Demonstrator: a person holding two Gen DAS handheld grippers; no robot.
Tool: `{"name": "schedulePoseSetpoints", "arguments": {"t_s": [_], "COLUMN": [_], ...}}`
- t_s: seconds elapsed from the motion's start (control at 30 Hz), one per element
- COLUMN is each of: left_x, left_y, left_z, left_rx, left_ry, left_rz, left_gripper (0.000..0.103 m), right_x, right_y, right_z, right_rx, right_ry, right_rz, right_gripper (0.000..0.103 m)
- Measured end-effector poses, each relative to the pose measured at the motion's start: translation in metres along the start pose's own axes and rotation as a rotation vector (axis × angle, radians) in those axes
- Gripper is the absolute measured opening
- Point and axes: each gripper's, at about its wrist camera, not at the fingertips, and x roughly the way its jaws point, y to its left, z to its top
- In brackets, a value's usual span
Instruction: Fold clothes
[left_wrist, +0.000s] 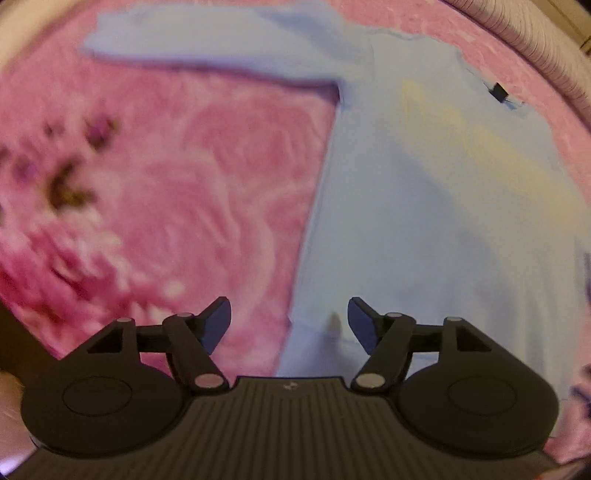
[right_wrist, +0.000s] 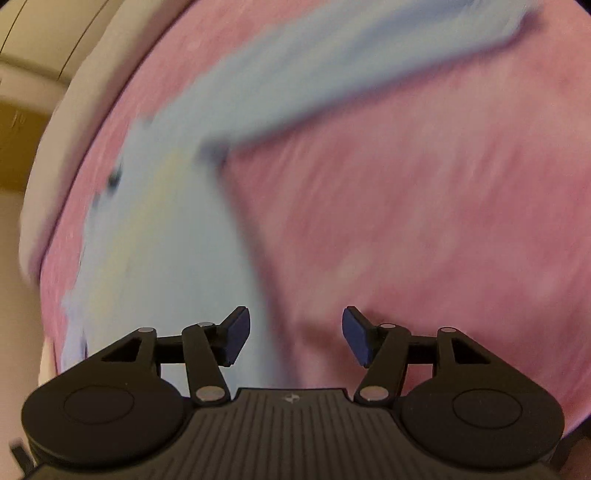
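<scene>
- The left wrist view is soft with blur; at its left edge a dark, speckled patch (left_wrist: 70, 177) on the pink covering cannot be made out.
- The pink, mottled plush blanket (left_wrist: 192, 177) covers what may be a bed, though its edges curve out of the frame and I cannot tell for sure.
- The light blue long-sleeved shirt (left_wrist: 424, 206) lies flat on that blanket, one sleeve (left_wrist: 207, 44) stretched out to the left at the top; its right side and lower hem are cut off by the frame.
- A faint yellowish print on the shirt's chest is too blurred to read; a small black tag (left_wrist: 499, 92) sits at the collar.
- The left hand-held gripper (left_wrist: 290, 325) has its dark fingers spread wide apart, holding nothing, above the shirt's lower left edge.
- The right wrist view is smeared far more heavily: the shirt (right_wrist: 166, 236) shows on the left as a pale blue shape with a sleeve running up to the right.
- The right hand-held gripper (right_wrist: 295, 336) is also spread and empty, over the shirt's side edge and the blanket (right_wrist: 424, 221).
</scene>
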Motion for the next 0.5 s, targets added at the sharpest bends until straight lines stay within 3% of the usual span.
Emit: {"name": "schedulePoseSetpoints", "arguments": {"t_s": [0.1, 0.13, 0.17, 0.2, 0.37, 0.43, 0.47, 0.5], "left_x": [0.016, 0.020, 0.019, 0.015, -0.005, 0.006, 0.005, 0.002], "left_y": [0.012, 0.015, 0.017, 0.019, 0.028, 0.026, 0.023, 0.020], "left_z": [-0.007, -0.009, -0.009, -0.008, -0.004, -0.012, -0.014, -0.015], "left_rx": [-0.030, -0.037, -0.027, -0.009, 0.083, 0.155, 0.178, 0.193], "left_ry": [0.021, 0.019, 0.020, 0.023, 0.037, 0.073, 0.073, 0.068], "left_rz": [-0.073, -0.092, -0.107, -0.121, -0.191, -0.150, -0.128, -0.112], "left_gripper": [0.063, 0.055, 0.043, 0.007, 0.006, 0.015, 0.016, 0.017], "right_x": [0.014, 0.014, 0.014, 0.014, -0.009, 0.009, 0.019, 0.024], "right_y": [0.015, 0.020, 0.022, 0.024, 0.040, 0.041, 0.040, 0.041], "right_z": [-0.041, -0.051, -0.053, -0.055, -0.058, -0.065, -0.069, -0.072], "right_rx": [-0.032, -0.045, -0.048, -0.051, -0.055, -0.032, -0.025, -0.026], "right_ry": [-0.018, -0.046, -0.037, -0.026, -0.101, -0.079, -0.070, -0.083], "right_rz": [-0.068, -0.082, -0.096, -0.110, -0.167, -0.232, -0.272, -0.293], "right_gripper": [0.061, 0.051, 0.015, 0.015, 0.009, 0.010, 0.021, 0.022]}}
